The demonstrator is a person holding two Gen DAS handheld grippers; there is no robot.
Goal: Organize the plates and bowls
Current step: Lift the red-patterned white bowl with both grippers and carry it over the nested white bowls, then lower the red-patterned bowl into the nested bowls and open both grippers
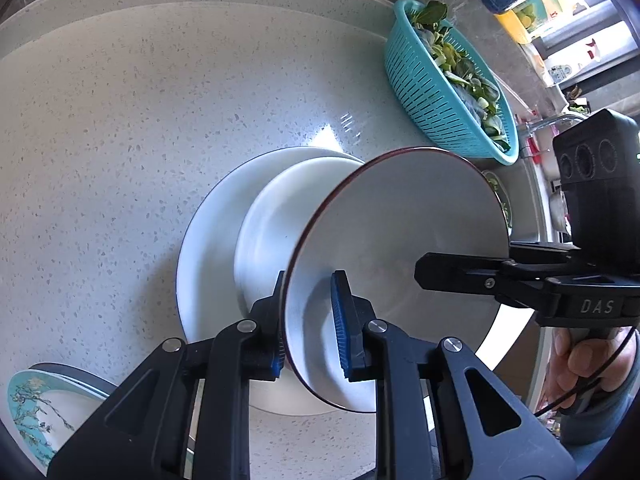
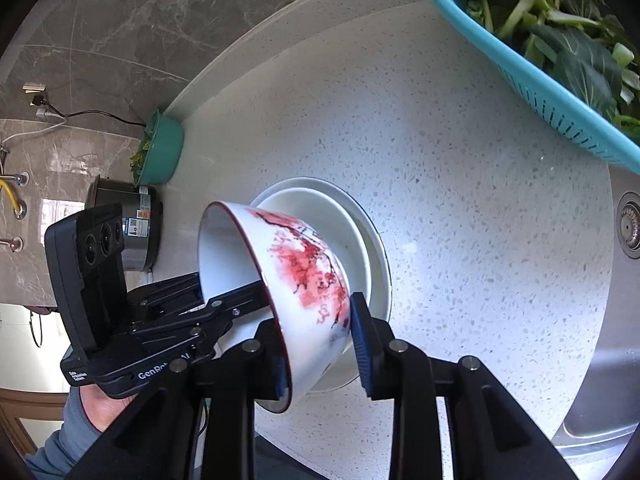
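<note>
A white bowl with a dark red rim (image 1: 400, 220) and red blossom painting on its outside (image 2: 304, 264) hangs tilted on its side. My left gripper (image 1: 309, 280) is shut on its rim, one pad inside and one outside. My right gripper (image 2: 316, 312) is shut on the opposite wall, seen reaching in from the right (image 1: 420, 272). The left gripper (image 2: 224, 296) shows on the far rim. Just beyond the held bowl, a plain white bowl (image 1: 272, 240) (image 2: 320, 204) sits in a white plate (image 1: 204, 248) (image 2: 382, 272) on the speckled counter.
A teal floral plate (image 1: 32, 412) lies at the near left. A teal colander of greens (image 1: 440, 92) (image 2: 540, 80) stands at the right. A teal bowl of greens (image 2: 160, 152) and a metal pot (image 2: 136, 220) sit by the wall. The steel sink (image 2: 616, 360) is at the right.
</note>
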